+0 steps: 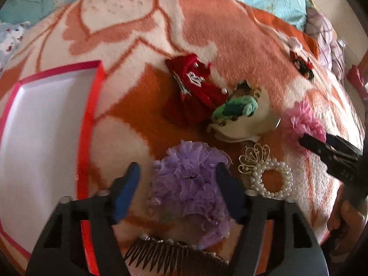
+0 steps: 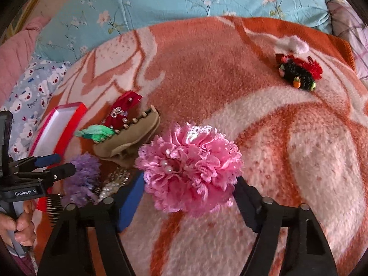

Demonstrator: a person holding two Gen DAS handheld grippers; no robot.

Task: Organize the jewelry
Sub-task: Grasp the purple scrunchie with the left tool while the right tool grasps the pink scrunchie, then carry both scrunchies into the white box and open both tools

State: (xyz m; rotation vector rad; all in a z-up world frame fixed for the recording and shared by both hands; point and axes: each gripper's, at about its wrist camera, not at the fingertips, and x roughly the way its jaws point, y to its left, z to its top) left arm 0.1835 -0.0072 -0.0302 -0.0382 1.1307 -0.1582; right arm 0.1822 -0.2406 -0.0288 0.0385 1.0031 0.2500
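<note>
My left gripper is open with its jaws either side of a purple ruffled hair flower lying on the orange blanket. My right gripper is open around a pink ruffled hair flower, which also shows in the left wrist view. A red-rimmed white box lies open at the left; it is also in the right wrist view. A pearl ring with a gold butterfly, a dark comb, a red bow clip, a green clip and a beige claw clip lie nearby.
A black and red hair piece and a white fluffy piece lie far right on the blanket. A turquoise floral pillow lies behind. The left gripper and the hand holding it show at the right wrist view's left edge.
</note>
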